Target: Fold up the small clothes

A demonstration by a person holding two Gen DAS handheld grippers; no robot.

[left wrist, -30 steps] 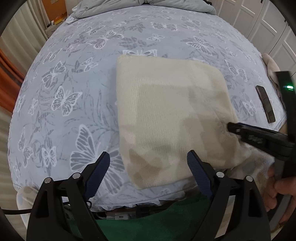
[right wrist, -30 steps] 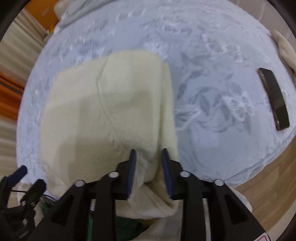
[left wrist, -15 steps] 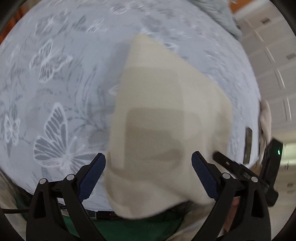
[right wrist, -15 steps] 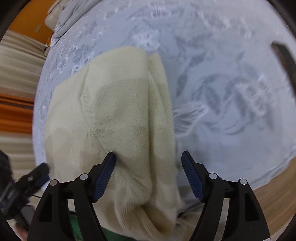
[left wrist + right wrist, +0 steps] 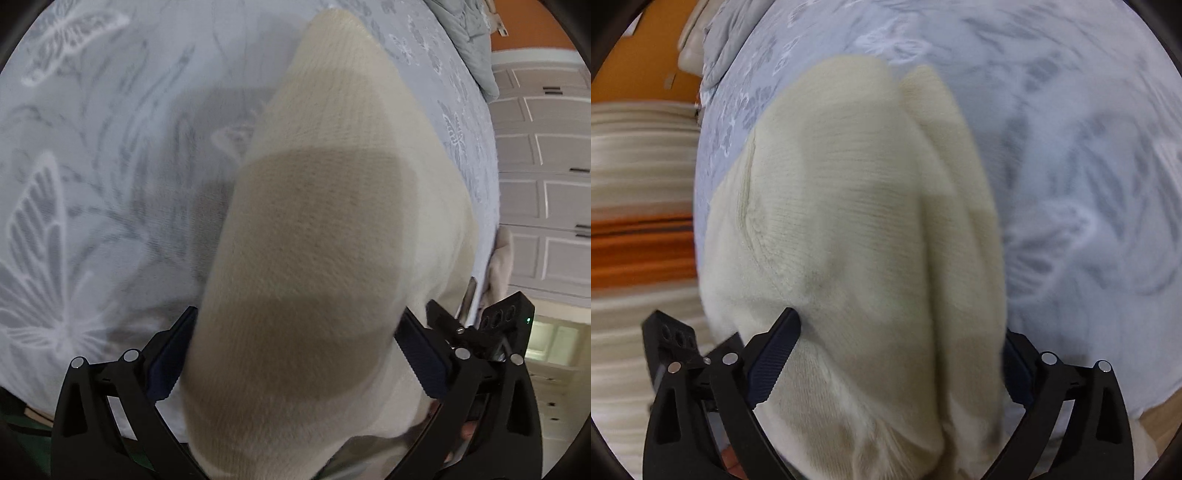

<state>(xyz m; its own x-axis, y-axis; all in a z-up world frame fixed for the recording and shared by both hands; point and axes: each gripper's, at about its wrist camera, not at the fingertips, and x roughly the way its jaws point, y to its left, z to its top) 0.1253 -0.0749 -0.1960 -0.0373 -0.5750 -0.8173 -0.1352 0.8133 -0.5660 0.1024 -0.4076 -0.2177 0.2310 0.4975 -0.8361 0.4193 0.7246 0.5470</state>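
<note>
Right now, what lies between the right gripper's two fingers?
Only the cream knitted garment: in the right wrist view its near edge bulges between the open right gripper's fingers, over the butterfly-print bedsheet.

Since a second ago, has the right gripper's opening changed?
Yes. The right gripper, pinched on the cream garment a second ago, now has its fingers spread wide on either side of it, above the bedsheet.

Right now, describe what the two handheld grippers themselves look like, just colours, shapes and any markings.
Both are black plastic frames with silver rivets. The left gripper and right gripper each carry two dark blue ribbed finger pads. In the left wrist view, the right gripper's body shows three round holes and a small green light. No sleeves or labels are visible.
</note>
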